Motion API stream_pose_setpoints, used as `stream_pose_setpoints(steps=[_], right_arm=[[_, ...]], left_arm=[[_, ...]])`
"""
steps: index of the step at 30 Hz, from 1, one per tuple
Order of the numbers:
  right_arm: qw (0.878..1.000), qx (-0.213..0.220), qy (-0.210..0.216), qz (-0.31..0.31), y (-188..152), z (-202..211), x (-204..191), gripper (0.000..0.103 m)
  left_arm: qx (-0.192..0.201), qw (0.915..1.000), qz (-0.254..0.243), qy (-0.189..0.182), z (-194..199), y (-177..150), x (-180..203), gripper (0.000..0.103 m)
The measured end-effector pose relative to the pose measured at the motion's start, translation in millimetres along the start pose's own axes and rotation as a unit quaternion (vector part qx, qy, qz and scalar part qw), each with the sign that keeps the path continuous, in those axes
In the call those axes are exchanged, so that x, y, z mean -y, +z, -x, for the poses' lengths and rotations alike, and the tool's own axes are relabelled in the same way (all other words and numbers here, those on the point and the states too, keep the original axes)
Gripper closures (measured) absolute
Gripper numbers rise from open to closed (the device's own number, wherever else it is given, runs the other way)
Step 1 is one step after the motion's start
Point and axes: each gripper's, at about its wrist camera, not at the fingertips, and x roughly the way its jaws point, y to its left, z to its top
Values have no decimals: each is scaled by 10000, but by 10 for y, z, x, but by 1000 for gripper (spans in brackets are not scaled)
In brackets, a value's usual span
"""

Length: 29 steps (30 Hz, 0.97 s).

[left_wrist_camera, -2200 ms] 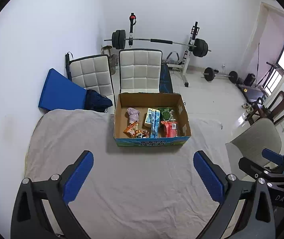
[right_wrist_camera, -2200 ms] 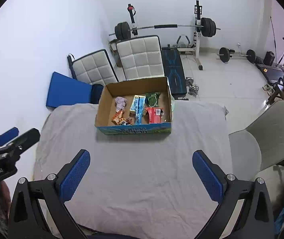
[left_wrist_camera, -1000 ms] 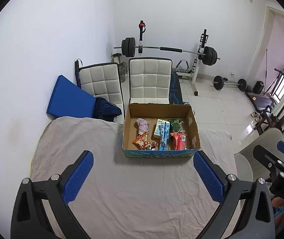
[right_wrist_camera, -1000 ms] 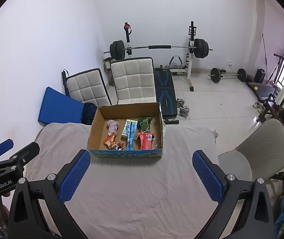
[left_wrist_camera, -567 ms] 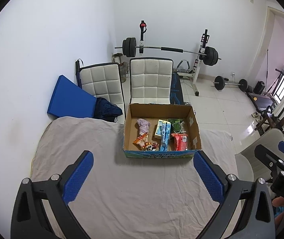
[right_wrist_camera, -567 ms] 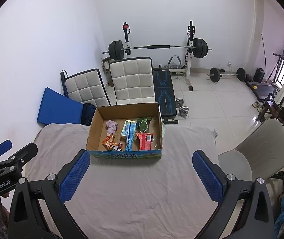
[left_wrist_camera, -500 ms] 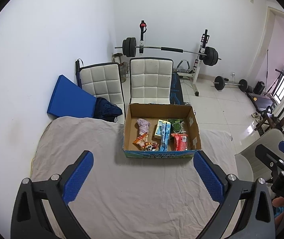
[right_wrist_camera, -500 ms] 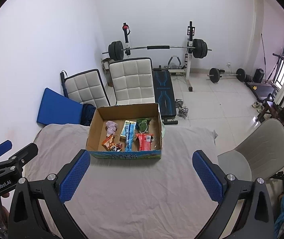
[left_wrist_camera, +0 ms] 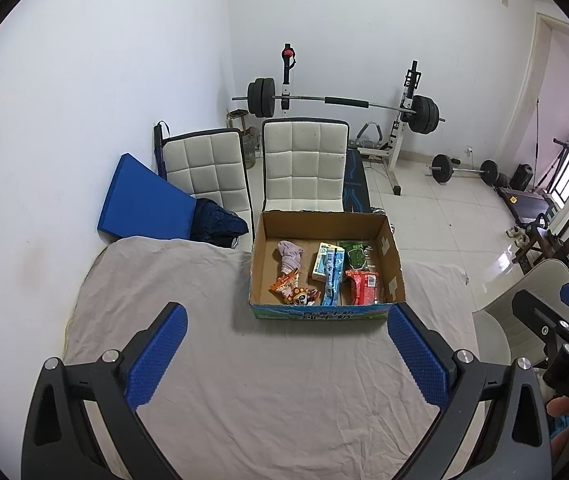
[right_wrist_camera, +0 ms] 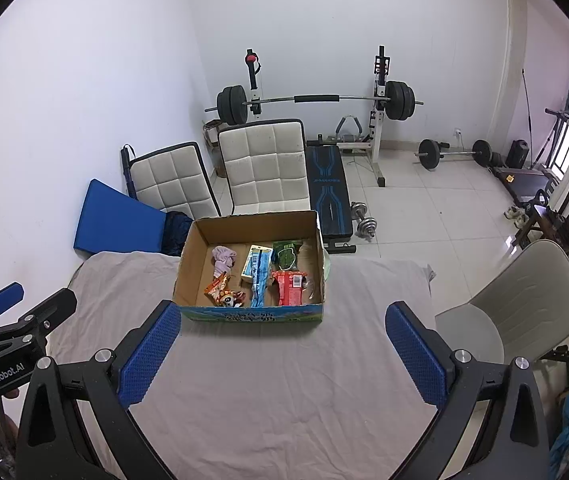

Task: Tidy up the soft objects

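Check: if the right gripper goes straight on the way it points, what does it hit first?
Likely the near wall of the cardboard box. The right gripper is open, above bare grey cloth, aimed at the box with nothing between. Depth is unclear; pitched lower, it would meet the cloth first.

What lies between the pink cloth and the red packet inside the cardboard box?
Between the pink cloth and red packet lies the blue-and-white packet, clearest in the left wrist view.

Brown box, grey cloth, blue-padded tools
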Motion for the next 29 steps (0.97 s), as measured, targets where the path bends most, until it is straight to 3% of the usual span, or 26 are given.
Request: stream_pose_setpoints(steps=[29], right_arm=[[10000,61,1,19,9,44,32,0]], left_arm=[[61,10000,28,-9,68,-6,-31,0]])
